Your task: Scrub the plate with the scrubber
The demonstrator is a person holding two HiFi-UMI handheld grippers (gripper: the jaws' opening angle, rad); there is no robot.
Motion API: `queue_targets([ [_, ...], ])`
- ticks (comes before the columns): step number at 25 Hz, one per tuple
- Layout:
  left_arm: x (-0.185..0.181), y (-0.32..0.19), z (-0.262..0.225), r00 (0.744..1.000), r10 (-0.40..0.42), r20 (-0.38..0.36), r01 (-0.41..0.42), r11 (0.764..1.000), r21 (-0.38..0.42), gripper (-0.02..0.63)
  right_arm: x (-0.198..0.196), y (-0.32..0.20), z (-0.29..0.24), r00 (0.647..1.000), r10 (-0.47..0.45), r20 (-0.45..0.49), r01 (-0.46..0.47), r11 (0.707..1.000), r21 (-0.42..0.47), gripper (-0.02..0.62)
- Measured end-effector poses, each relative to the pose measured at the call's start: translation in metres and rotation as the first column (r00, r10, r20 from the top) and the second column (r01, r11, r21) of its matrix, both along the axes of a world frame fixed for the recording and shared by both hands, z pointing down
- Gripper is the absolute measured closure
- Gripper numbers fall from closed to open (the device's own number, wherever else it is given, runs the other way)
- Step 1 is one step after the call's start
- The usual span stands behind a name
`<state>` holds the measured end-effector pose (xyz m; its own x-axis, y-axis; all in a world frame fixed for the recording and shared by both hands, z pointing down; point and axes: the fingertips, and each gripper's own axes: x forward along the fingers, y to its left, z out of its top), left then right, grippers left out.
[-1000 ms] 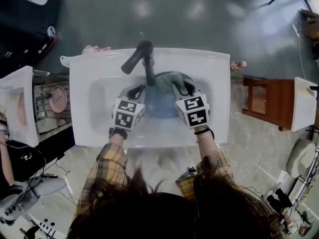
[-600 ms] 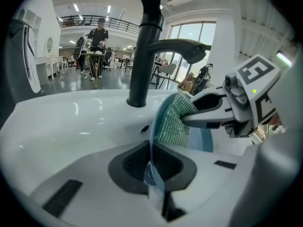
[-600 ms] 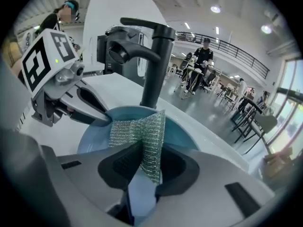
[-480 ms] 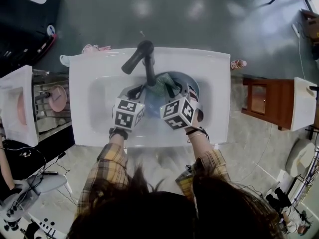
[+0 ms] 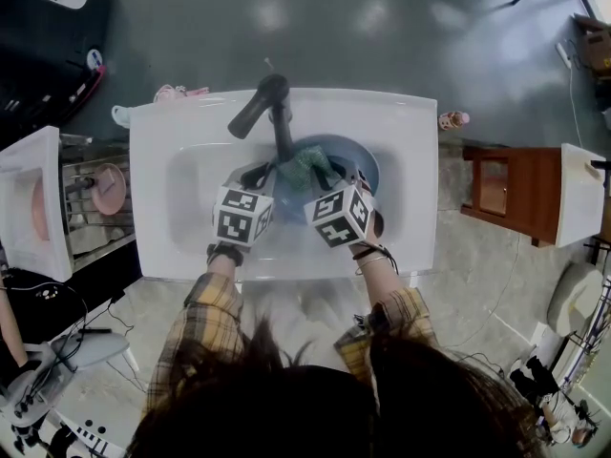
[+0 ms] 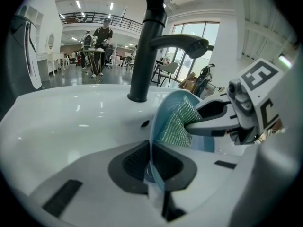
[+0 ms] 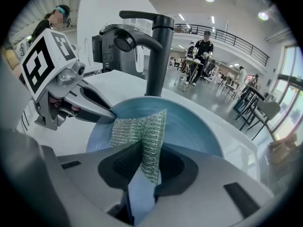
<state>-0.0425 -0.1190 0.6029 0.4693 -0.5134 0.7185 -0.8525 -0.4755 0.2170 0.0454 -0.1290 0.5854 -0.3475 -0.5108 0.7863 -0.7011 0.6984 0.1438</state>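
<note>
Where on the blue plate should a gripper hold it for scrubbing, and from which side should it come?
Grip the thin rim, coming from the person's left, one jaw on each face. The plate is shallow and wide, so only its rim fits between jaws, and that side leaves the face free for the scrubber. The left gripper holds it so.
</note>
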Motion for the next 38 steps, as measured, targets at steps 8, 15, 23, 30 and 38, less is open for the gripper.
queue_targets([
  [8,0.004,0.007,0.007,1.0,-0.006,0.003,0.006,1.0,-0.024,0.58,0.008,0.014,0.011,0.999,0.026,0.032,-0.024,0.997,-0.068,0.492],
  [15,0.003,0.007,0.01,1.0,-0.012,0.003,0.012,1.0,-0.028,0.58,0.006,0.038,0.03,0.995,-0.087,-0.052,0.079,0.987,-0.142,0.491],
  [23,-0.001,0.009,0.012,0.999,-0.012,0.034,0.013,0.999,-0.03,0.58,0.029,0.062,0.049,0.983,-0.142,-0.119,0.111,0.967,-0.231,0.491],
  [30,0.002,0.011,0.014,0.998,-0.007,0.054,0.009,0.999,-0.034,0.578,0.065,0.057,0.046,0.971,-0.142,-0.194,0.101,0.974,-0.204,0.491],
  [38,0.006,0.013,0.016,0.999,-0.003,0.043,0.005,0.999,-0.051,0.579,0.096,0.035,0.031,0.938,-0.161,-0.306,0.143,0.986,-0.082,0.491],
])
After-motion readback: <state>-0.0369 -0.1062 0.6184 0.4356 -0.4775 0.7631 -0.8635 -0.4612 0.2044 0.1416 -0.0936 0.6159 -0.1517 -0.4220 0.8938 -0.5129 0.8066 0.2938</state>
